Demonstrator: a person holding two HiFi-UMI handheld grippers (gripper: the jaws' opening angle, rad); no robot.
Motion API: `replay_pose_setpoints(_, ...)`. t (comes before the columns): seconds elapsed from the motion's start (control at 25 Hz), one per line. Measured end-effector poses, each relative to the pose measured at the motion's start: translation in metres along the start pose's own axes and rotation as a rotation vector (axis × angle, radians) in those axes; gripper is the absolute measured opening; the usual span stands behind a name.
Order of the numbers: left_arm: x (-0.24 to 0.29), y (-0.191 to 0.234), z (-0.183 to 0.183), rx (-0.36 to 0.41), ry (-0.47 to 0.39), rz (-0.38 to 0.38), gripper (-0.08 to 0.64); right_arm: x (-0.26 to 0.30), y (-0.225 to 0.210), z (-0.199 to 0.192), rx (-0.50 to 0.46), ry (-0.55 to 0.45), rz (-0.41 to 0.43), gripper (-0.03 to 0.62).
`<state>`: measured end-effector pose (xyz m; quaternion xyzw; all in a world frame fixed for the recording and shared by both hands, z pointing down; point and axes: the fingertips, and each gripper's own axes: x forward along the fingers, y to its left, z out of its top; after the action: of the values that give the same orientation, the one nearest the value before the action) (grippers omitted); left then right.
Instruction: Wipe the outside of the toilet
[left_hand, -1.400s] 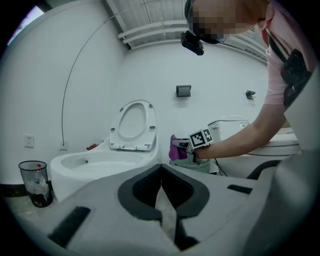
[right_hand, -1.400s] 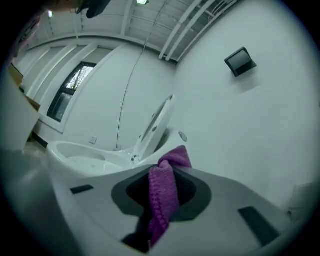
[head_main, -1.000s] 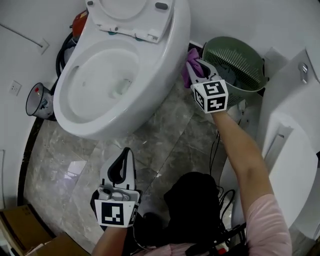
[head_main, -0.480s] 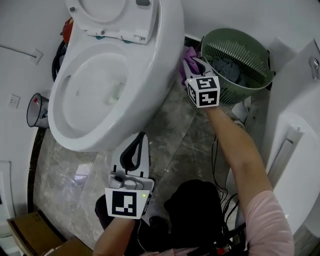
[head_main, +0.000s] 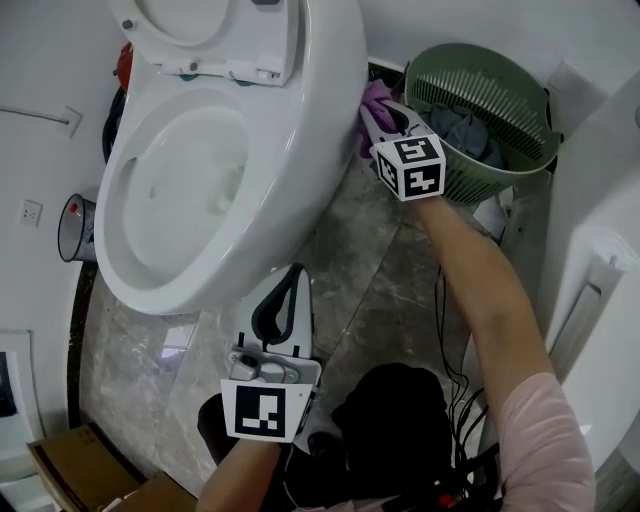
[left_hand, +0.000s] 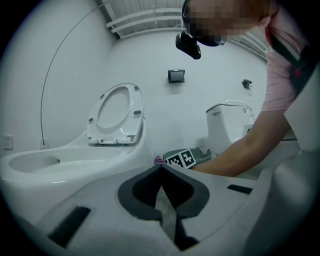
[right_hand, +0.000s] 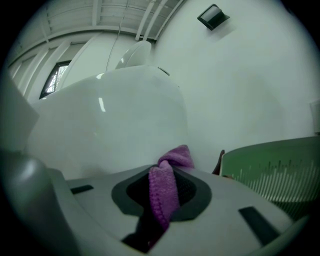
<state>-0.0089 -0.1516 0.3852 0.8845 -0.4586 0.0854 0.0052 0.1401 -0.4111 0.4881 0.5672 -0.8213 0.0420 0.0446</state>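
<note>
toilet (head_main: 300, 130): white, seat lid raised | purple cloth (head_main: 372, 108): bunched, pressed on its right outer side

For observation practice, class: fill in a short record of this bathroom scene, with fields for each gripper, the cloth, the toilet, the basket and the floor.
Right gripper: jaws shut on the purple cloth
Cloth position: against the outer side of the toilet, towards its back
Left gripper: jaws together, nothing between them, low beside the front of the bowl
Toilet: white, seat raised
Green basket: right of the toilet, dark fabric inside
Floor: grey stone tiles
</note>
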Motion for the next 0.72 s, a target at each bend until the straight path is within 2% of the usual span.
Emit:
replay_pose_setpoints(0.16,-0.002,0.003,0.008,0.020,-0.055,0.002,0.008,0.000,0.002,0.001,0.017,-0.010,0.053,0.058)
replay_pose_setpoints(0.32,-0.008,0.004,-0.005,-0.001,0.022,0.019,0.008,-0.003,0.007,0.002,0.039,-0.007,0.093,0.058)
replay_pose_setpoints(0.72,-0.020,0.007,-0.004,0.003,0.014,0.018,0.008,-0.017,0.028,0.000,0.064,-0.008,0.166,0.058)
